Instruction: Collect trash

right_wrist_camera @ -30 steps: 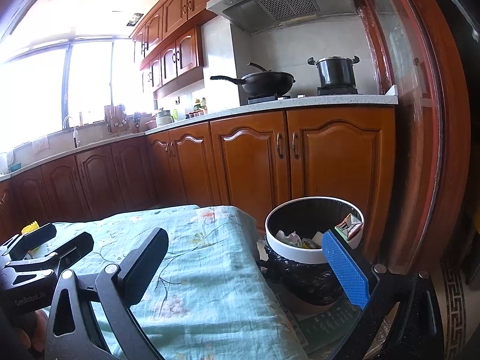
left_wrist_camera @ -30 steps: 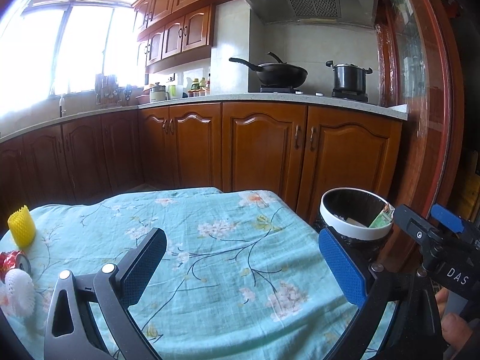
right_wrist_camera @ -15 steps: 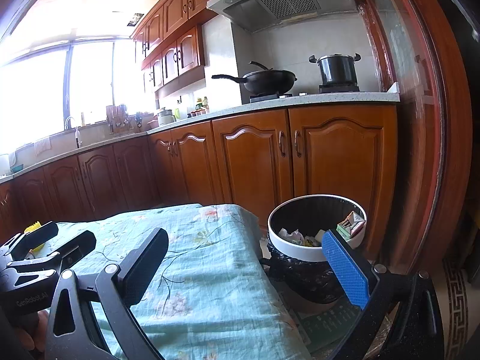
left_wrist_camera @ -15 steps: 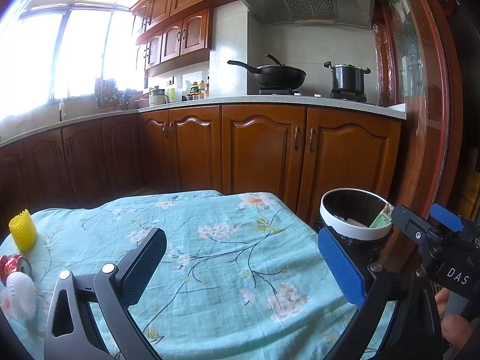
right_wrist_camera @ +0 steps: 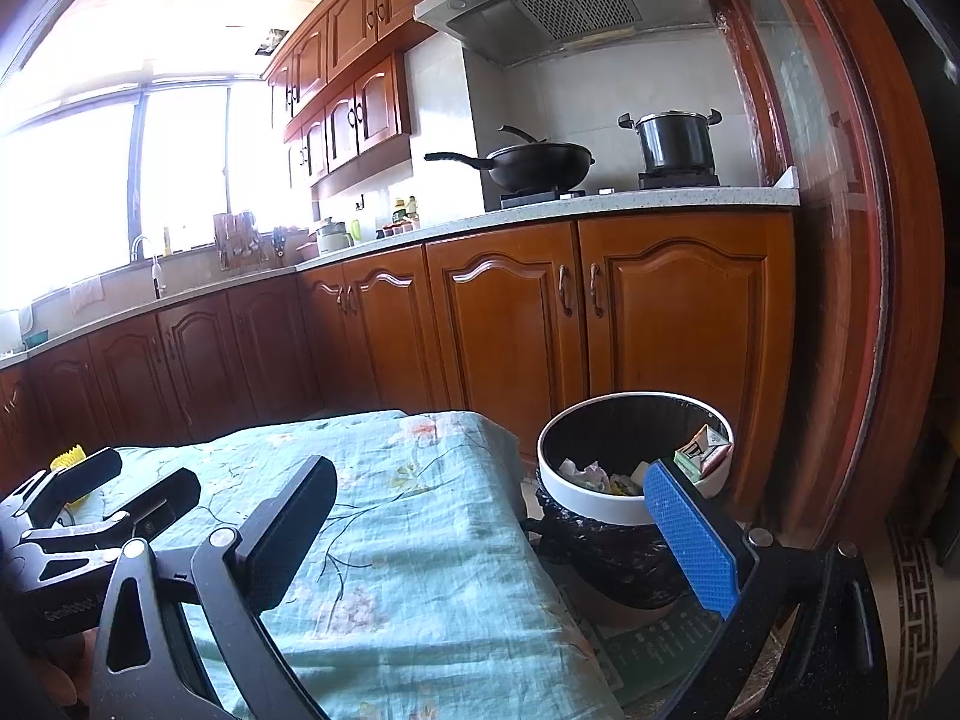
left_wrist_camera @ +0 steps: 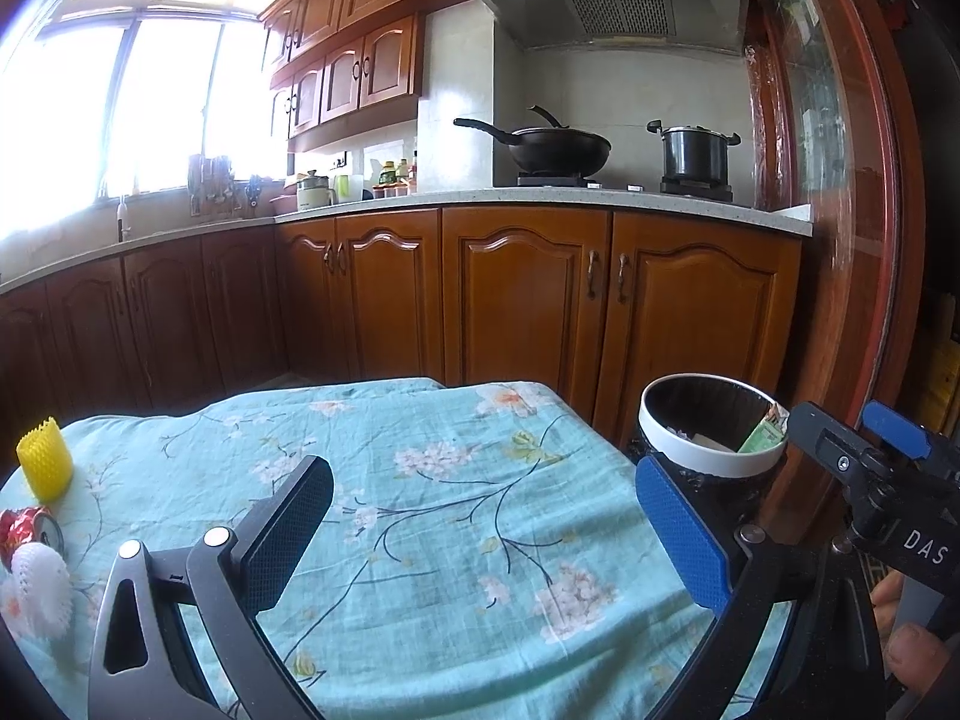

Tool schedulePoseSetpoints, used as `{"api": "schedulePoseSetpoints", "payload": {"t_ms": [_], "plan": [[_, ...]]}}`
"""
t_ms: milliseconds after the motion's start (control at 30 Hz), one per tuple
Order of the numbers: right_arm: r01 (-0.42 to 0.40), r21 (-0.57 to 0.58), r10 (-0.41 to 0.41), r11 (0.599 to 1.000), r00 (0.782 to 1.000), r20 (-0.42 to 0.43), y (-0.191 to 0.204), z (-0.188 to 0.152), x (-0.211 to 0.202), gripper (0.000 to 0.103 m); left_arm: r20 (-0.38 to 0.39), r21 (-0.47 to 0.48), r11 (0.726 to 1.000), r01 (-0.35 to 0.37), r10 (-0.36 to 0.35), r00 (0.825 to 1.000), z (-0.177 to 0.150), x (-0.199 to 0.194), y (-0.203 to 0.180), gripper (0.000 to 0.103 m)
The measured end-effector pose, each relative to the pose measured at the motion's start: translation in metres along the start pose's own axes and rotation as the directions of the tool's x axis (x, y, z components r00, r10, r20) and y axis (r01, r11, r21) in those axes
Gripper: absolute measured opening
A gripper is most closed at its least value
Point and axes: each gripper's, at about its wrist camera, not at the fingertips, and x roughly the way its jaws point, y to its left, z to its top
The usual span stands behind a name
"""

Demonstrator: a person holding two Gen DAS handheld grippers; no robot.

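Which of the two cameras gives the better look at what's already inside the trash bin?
The right wrist view. It looks down into the trash bin, showing crumpled paper and a small carton against the rim. The left wrist view sees the bin from a lower angle, so mostly the white rim and dark inner wall show, with only the carton's top peeking out.

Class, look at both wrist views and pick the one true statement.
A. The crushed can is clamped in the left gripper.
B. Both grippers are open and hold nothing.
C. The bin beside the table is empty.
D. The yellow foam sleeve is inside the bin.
B: the left gripper and the right gripper both show spread fingers with only the tablecloth between them.
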Motion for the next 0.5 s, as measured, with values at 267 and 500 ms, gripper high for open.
{"api": "schedulePoseSetpoints", "payload": {"t_ms": [267,500], "plan": [[0.001,-0.006,-0.001,1.000,1.000,0.003,0.0021,0.0018,-0.0021,0.103,-0.002,0.001,1.000,-0.004,0.004,1.000,0.0007,0.0007,0.0009,0.101],[0.002,-0.007,-0.002,1.000,1.000,0.006,0.0028,0.0019,-0.0029,0.103,-0.001,0.001,1.000,-0.003,0.003,1.000,0.0008,0.0009,0.0017,0.101]]}}
